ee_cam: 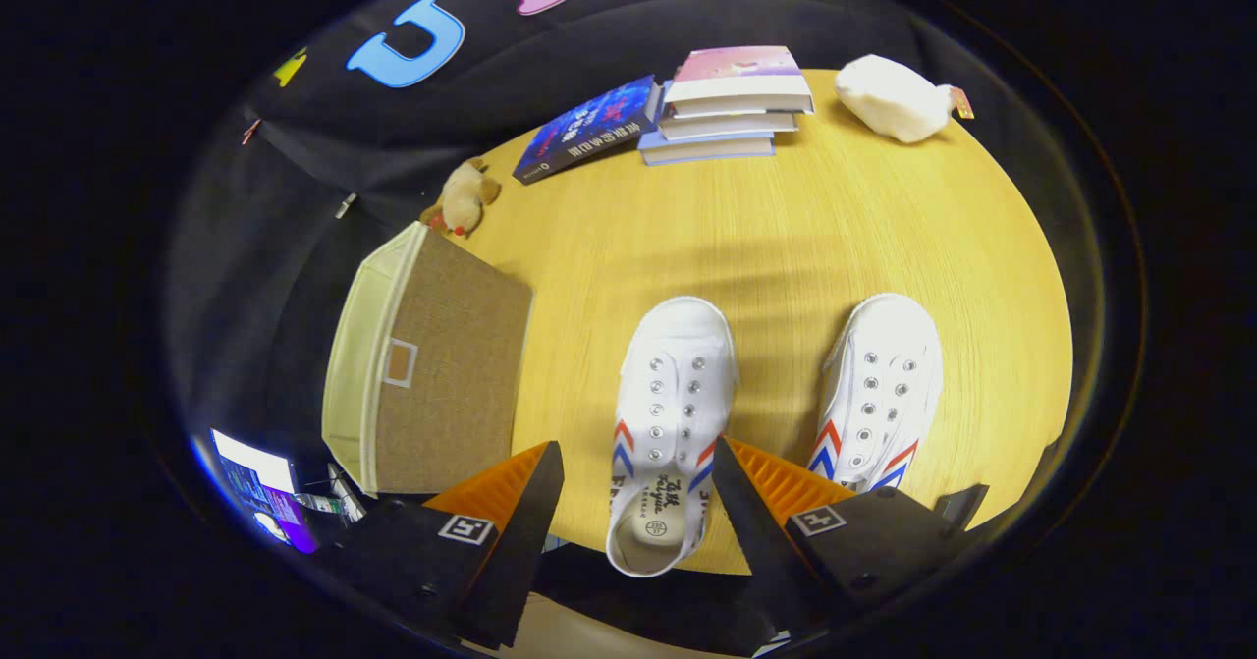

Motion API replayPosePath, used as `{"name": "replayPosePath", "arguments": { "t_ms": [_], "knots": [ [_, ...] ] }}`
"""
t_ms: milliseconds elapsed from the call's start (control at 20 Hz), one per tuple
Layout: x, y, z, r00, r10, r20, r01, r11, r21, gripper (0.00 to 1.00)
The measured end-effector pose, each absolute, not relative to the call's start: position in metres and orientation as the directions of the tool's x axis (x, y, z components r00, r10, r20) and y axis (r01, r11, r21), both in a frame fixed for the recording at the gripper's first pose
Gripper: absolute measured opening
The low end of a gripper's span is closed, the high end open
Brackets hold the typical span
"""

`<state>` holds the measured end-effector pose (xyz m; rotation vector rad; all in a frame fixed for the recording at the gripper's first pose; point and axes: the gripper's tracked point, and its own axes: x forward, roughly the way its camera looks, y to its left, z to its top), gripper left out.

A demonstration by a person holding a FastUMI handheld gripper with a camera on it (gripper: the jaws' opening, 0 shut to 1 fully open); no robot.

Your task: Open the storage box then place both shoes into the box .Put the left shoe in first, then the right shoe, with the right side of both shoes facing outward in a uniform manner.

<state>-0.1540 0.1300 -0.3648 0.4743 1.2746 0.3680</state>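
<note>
Booth setup: round wooden table against the black cloth wall. Far side carries clutter outside the task: a stack of books, a single blue book leaning beside it, a white plush far right, a small brown plush toy at the far left edge.

Storage box sits at the table's left edge, brown fabric lid down, so the opening step looks not yet done.

Both shoes stand near edge, toes pointing away, well apart, heels toward the tool. Probably laid out this way so each can be taken from the heel. Left shoe lies between the fingers, its heel opening just ahead of them; right shoe is off to the right.

Gripper: fingers spread wide, straddling the left shoe without touching it, holding nothing.

Judgement: the box, left of the fingers, needs attention first.
</note>
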Motion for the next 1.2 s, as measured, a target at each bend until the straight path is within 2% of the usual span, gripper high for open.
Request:
{"name": "replayPosePath", "arguments": {
  "t_ms": [100,350,500,650,950,1050,1100,1150,1200],
  "knots": [
    [-0.155,0.126,-0.382,0.236,0.487,-0.841,-0.006,0.866,0.5,0.93],
    [-0.15,0.129,-0.418,0.195,0.445,-0.874,0.065,0.883,0.464,0.83],
    [-0.154,0.134,-0.431,0.182,0.421,-0.889,0.068,0.896,0.438,0.66],
    [-0.155,0.137,-0.436,0.172,0.423,-0.89,0.082,0.894,0.441,0.58],
    [-0.158,0.137,-0.438,0.172,0.441,-0.881,0.129,0.877,0.464,0.57],
    [-0.158,0.131,-0.44,0.16,0.437,-0.885,0.166,0.872,0.461,0.46],
    [-0.158,0.124,-0.43,0.16,0.439,-0.884,0.173,0.869,0.463,0.21],
    [-0.164,0.13,-0.442,0.159,0.463,-0.872,0.188,0.853,0.487,0.12],
    [-0.167,0.131,-0.437,0.159,0.48,-0.863,0.216,0.835,0.505,0.11]
  ]
}}
